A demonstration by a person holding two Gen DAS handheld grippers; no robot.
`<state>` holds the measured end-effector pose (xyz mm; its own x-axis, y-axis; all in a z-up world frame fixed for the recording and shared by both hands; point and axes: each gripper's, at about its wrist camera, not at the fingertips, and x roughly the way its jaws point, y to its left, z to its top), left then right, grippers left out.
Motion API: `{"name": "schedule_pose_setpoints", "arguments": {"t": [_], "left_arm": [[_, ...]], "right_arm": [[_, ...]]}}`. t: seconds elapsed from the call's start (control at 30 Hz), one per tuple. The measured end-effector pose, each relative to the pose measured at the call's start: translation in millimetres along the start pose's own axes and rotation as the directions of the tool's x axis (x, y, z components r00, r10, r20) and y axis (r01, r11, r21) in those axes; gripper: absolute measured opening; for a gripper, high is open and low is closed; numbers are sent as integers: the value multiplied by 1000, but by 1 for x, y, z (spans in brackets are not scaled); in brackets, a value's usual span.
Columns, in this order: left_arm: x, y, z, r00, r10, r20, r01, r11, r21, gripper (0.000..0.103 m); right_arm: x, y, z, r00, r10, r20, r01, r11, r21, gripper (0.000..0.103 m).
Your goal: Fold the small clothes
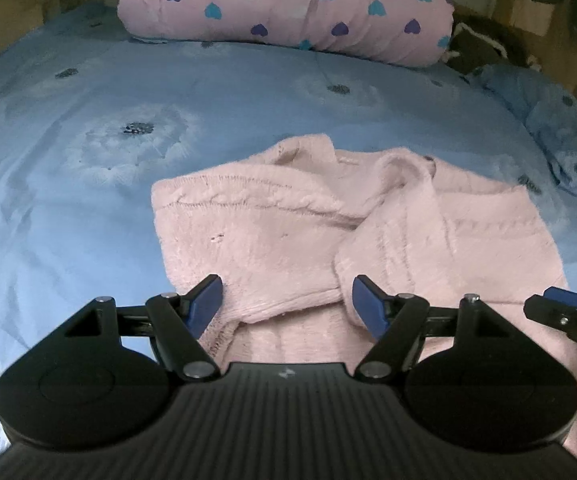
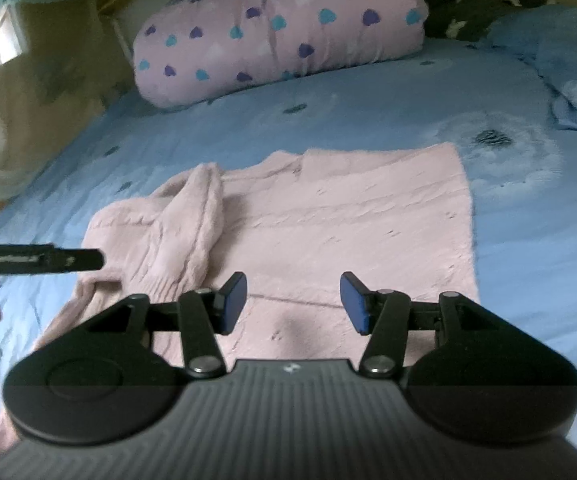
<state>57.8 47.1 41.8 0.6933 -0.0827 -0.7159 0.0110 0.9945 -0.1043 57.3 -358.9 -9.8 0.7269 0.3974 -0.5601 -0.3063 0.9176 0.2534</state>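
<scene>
Now both the left gripper [image 1: 287,305] and right gripper [image 2: 293,303] hover open, apparently clear above the pink sweater [image 1: 288,224], its sleeve [image 1: 388,216] folded toward six o'clock.

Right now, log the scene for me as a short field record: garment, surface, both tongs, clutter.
garment: pink knit sweater, lying flat, one sleeve folded across its front
surface: blue bedspread
left tongs: open, over the sweater's near edge, nothing gripped
right tongs: open, over the sweater, nothing gripped
behind: pink heart-print pillow at the bed's far end
fold status: only partly folded
</scene>
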Motion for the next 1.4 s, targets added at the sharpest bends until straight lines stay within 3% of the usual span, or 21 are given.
{"name": "schedule_pose_setpoints", "arguments": {"t": [0.27,0.43,0.83,1.1,1.13,1.2,1.23,1.27,1.4], "left_arm": [[23,2,-5,1000,11,-4,-11,996,84,76],[28,5,-1,1000,9,-8,-9,998,59,76],[21,19,10,1000,10,5,-10,1000,-20,76],[18,31,14,1000,24,9,-24,997,-72,76],[18,31,14,1000,30,11,-29,997,-75,76],[16,33,15,999,33,15,-32,996,-84,76],[15,33,16,999,29,20,-28,996,-88,76],[13,33,16,999,26,24,-24,996,-90,76],[11,31,16,999,25,34,-23,997,-79,76]], "right_arm": [[-1,26,-11,1000,6,-13,-7,996,-84,54],[8,42,-12,999,32,-19,-34,994,-100,54],[34,66,-3,987,155,-44,-151,985,82,54],[54,86,5,991,93,-98,-91,995,32,56],[54,84,7,989,99,-107,-96,995,35,55],[52,79,13,986,114,-125,-108,993,52,41],[52,76,17,985,116,-130,-110,992,57,28],[49,74,21,985,117,-130,-109,992,61,21],[32,63,39,987,122,-108,-117,992,51,15]]}}
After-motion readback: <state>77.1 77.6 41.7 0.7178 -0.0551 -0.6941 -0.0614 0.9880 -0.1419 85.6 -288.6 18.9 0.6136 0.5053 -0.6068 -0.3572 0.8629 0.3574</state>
